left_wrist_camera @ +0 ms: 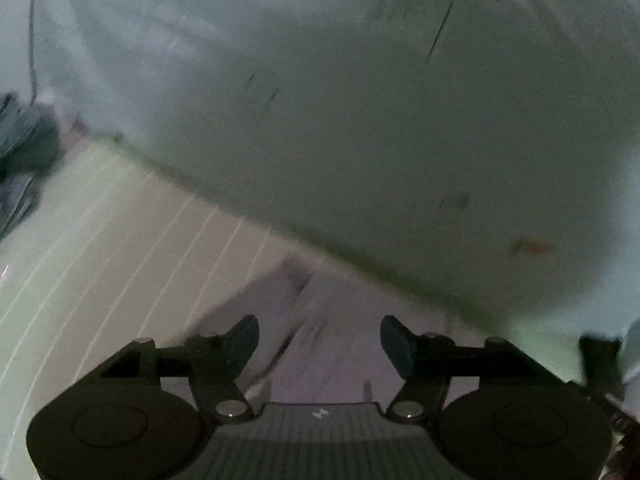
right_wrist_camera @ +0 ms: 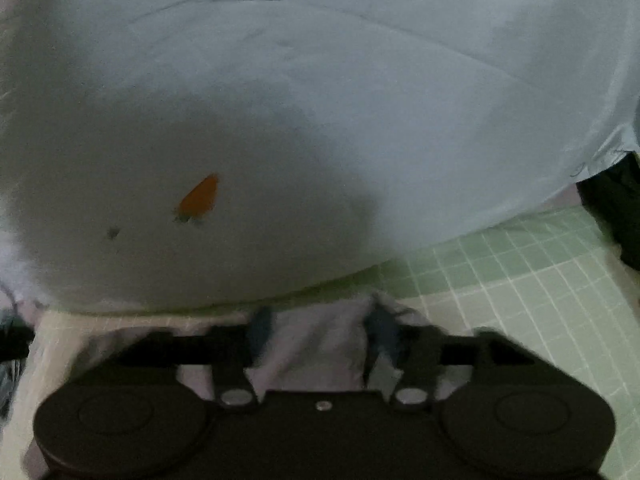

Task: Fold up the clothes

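A large white garment (left_wrist_camera: pixel 360 120) with a small orange carrot print (right_wrist_camera: pixel 198 198) lies spread over a green grid mat (left_wrist_camera: pixel 100 240) and fills the upper part of both views. A pale lavender cloth (left_wrist_camera: pixel 320 300) lies at its near edge. My left gripper (left_wrist_camera: pixel 320 344) is open just above the lavender cloth, with nothing between its fingers. My right gripper (right_wrist_camera: pixel 322 330) is open too, its fingers (right_wrist_camera: pixel 260 328) set apart with the lavender cloth (right_wrist_camera: pixel 316 344) bunched between and around them. Both views are blurred.
Dark clothing (left_wrist_camera: pixel 24 140) sits at the mat's left edge, and another dark item (right_wrist_camera: pixel 612 208) at the right edge. The green grid mat (right_wrist_camera: pixel 520 280) shows bare to the right. A dark part of the other gripper (left_wrist_camera: pixel 600 356) shows at the right edge of the left wrist view.
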Motion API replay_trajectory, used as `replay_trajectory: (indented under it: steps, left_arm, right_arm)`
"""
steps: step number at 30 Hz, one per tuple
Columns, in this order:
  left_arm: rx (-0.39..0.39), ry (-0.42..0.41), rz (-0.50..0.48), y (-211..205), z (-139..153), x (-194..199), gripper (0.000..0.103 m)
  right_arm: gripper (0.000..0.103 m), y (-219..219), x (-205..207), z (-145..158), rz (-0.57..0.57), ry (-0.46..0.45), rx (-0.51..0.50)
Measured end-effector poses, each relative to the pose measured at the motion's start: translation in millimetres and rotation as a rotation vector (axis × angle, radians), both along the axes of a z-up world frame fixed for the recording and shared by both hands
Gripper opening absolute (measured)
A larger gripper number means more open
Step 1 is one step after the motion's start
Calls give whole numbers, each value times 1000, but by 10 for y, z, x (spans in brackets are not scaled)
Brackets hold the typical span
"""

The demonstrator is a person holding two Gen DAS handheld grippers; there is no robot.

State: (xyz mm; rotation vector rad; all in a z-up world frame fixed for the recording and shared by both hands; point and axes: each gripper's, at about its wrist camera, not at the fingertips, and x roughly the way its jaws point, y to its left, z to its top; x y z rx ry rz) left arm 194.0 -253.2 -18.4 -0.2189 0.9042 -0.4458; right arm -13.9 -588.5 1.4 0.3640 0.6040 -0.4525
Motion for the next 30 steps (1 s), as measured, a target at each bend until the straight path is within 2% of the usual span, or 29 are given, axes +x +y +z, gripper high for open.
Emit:
replay_trajectory:
  steps: [2, 6, 12, 13, 14, 15, 17, 18, 19, 22, 25, 30]
  left_arm:
    - [1, 43, 6, 60, -127, -74, 68]
    - [2, 130, 19, 179, -380, -221, 68]
    - [5, 257, 36, 352, -750, -438, 67]
    - [8, 259, 32, 340, -738, -440, 66]
    - [10, 260, 28, 328, -726, -442, 57]
    - [13, 262, 24, 316, -713, -443, 51]
    - [18, 266, 15, 291, -689, -447, 32]
    - [19, 268, 12, 283, -676, -451, 28]
    - [3, 268, 14, 300, -654, -474, 22]
    - [-10, 217, -21, 286, -509, -597, 14]
    - [-27, 161, -59, 292, -303, -755, 13]
    - [-81, 76, -94, 420, 101, -1083, 12]
  right_arm:
    - [65, 110, -203, -122, -3, 44, -1]
    - [63, 202, -531, -333, -23, 69, 83]
    - [63, 178, -699, -698, -28, 127, 225]
    - [61, 173, -682, -732, -23, 118, 243]
    - [60, 170, -659, -751, -9, 112, 251]
    - [56, 163, -626, -771, 10, 108, 254]
    - [48, 157, -572, -819, 43, 108, 256]
    - [38, 163, -558, -837, 49, 110, 249]
    - [13, 170, -548, -845, 53, 109, 239]
    - [10, 151, -572, -783, 69, 115, 220]
    - [9, 192, -709, -594, 84, 83, 191]
    - [9, 261, -1059, -108, 84, -35, 149]
